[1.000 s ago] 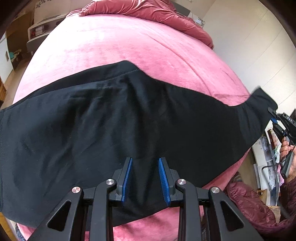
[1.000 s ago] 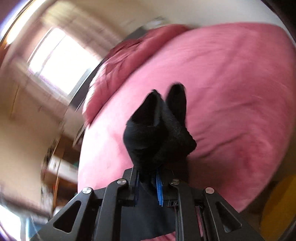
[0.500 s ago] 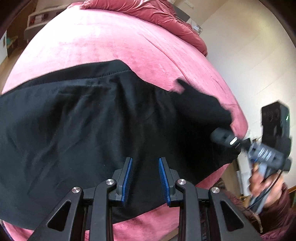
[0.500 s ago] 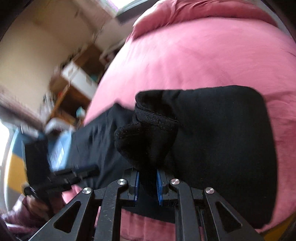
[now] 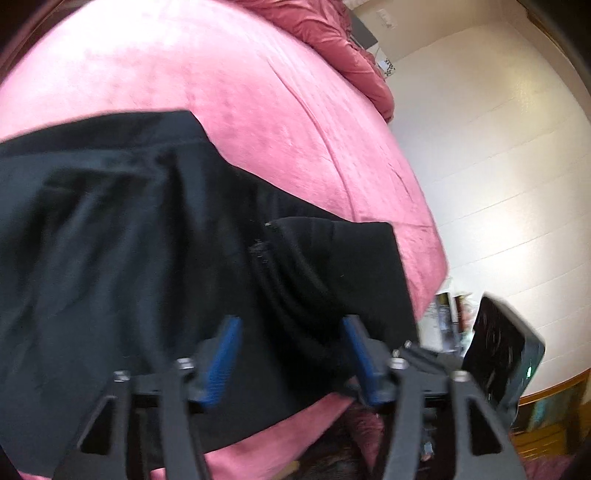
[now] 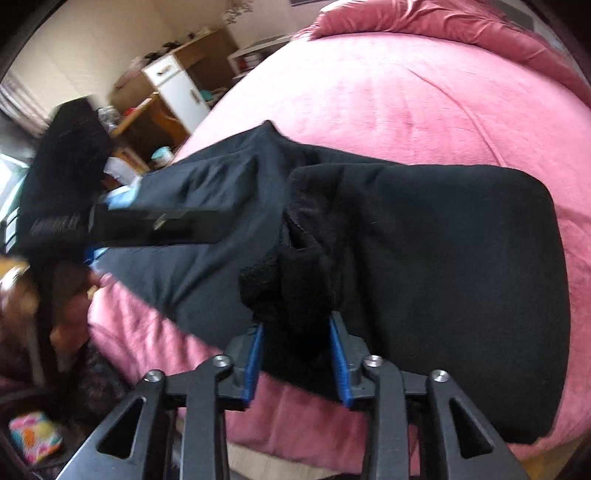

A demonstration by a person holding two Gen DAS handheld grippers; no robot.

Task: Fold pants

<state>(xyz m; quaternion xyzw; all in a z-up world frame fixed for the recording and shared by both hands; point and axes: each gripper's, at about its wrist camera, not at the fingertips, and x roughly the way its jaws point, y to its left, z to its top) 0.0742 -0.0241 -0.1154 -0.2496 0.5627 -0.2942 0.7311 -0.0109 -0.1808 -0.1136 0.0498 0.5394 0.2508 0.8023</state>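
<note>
Black pants (image 5: 122, 236) lie across the pink bed (image 5: 258, 96), their right end folded back over the rest (image 5: 343, 258). My left gripper (image 5: 293, 354) hovers over the near edge of the pants. Its jaws are opening wide, the blue pads (image 5: 227, 350) clear of the cloth lying below. In the right wrist view the folded end (image 6: 443, 266) lies flat. My right gripper (image 6: 295, 358) is opening too, with a bunched hem (image 6: 284, 291) still sitting between its pads but no longer pinched. The left tool's body (image 6: 62, 177) shows at the left there.
A crumpled pink duvet (image 6: 424, 18) lies at the head of the bed. A white wall (image 5: 498, 166) runs along one side. A white cabinet (image 6: 181, 92) and wooden shelves (image 6: 147, 118) stand past the other side, and a colourful item (image 6: 35, 435) lies on the floor.
The right gripper swept the pants' right end across and laid it over the middle. Its jaws then widened off the hem. The left gripper's jaws spread wide and its view swung right.
</note>
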